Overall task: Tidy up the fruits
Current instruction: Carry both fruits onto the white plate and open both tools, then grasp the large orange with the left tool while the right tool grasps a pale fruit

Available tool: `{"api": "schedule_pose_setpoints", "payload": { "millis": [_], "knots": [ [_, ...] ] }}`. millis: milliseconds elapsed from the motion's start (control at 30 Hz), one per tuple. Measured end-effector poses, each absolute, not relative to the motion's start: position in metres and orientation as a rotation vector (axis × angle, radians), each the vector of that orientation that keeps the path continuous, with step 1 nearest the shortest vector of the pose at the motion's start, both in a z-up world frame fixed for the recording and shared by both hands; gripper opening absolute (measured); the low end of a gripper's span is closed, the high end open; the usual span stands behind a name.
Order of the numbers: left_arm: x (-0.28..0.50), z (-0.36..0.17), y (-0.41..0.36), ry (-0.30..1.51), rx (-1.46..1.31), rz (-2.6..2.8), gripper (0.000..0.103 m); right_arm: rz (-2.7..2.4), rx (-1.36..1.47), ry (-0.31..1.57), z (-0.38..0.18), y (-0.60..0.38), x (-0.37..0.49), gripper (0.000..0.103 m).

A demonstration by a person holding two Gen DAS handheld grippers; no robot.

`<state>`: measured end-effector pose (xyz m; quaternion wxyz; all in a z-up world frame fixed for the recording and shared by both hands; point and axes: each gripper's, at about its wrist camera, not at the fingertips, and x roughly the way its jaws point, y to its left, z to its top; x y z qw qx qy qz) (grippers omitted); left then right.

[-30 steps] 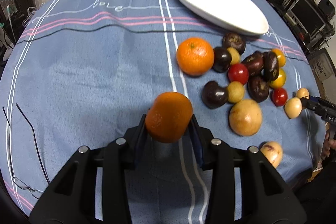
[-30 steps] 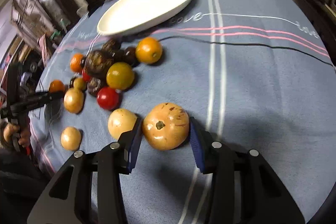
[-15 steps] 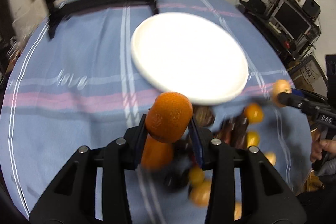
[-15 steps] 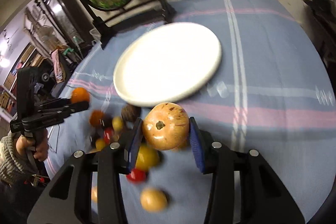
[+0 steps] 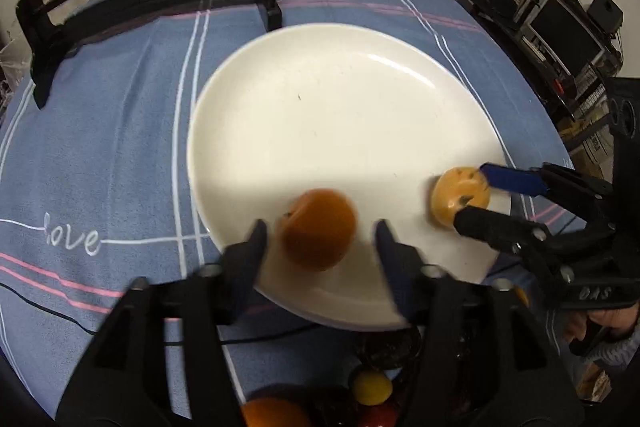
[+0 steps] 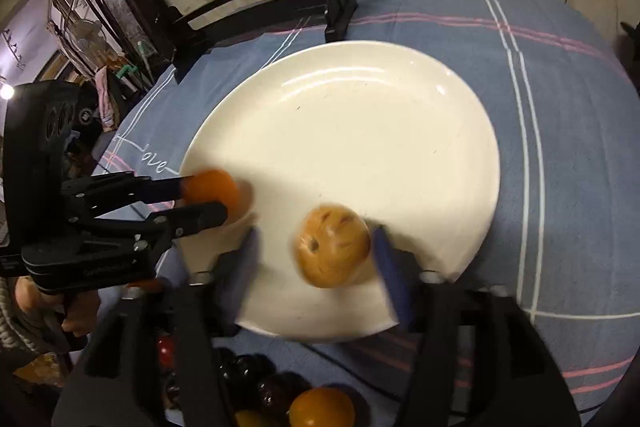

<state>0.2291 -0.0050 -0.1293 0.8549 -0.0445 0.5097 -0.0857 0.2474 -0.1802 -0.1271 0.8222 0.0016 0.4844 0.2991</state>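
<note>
Fruit is dropping onto the white plate (image 5: 340, 99) from both tools. The left gripper (image 5: 318, 243) has just been opening, and the orange (image 5: 318, 241) sits blurred between its fingers with gaps on both sides, so nothing squeezes it. The right gripper (image 6: 316, 247) has just been opening too. Its tan round fruit (image 6: 332, 245) lies over the near part of the plate, very close to one finger, but I cannot tell if they touch. More small fruits (image 6: 320, 409) wait on the blue tablecloth (image 6: 560, 107) just beside the plate. I think both fruits are round, smooth and firm, so they may roll on the slick plate. They look light. Holding one across its fat middle, gently, seems best.
</note>
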Motion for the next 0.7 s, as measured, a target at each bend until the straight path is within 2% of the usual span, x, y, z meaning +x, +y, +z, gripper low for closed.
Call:
{"api": "schedule_pose_setpoints", "payload": {
  "millis": [133,233,300,333,433,600,700],
  "knots": [
    [0.22,-0.113,0.0,1.028,-0.082,-0.157,0.063,0.632,0.013,0.949,-0.106,-0.189,0.239,0.07],
    [0.203,-0.095,0.012,0.997,-0.092,-0.131,0.063,0.635,0.08,0.829,-0.066,-0.211,0.218,0.071],
    [0.19,-0.088,0.021,0.989,-0.092,-0.103,0.064,0.62,0.103,0.808,-0.054,-0.222,0.204,0.074],
    [0.178,-0.087,0.027,0.995,-0.097,-0.086,0.066,0.611,0.107,0.81,-0.052,-0.227,0.196,0.08],
    [0.15,-0.092,0.04,1.023,-0.107,-0.055,0.066,0.577,0.13,0.851,-0.059,-0.241,0.165,0.087],
    [0.1,-0.112,0.053,1.085,-0.124,-0.021,0.066,0.59,0.237,0.989,-0.086,-0.252,0.112,0.088],
    [0.087,-0.12,0.048,1.091,-0.098,-0.02,0.066,0.571,0.173,1.016,-0.081,-0.251,0.093,0.088]
  ]
}}
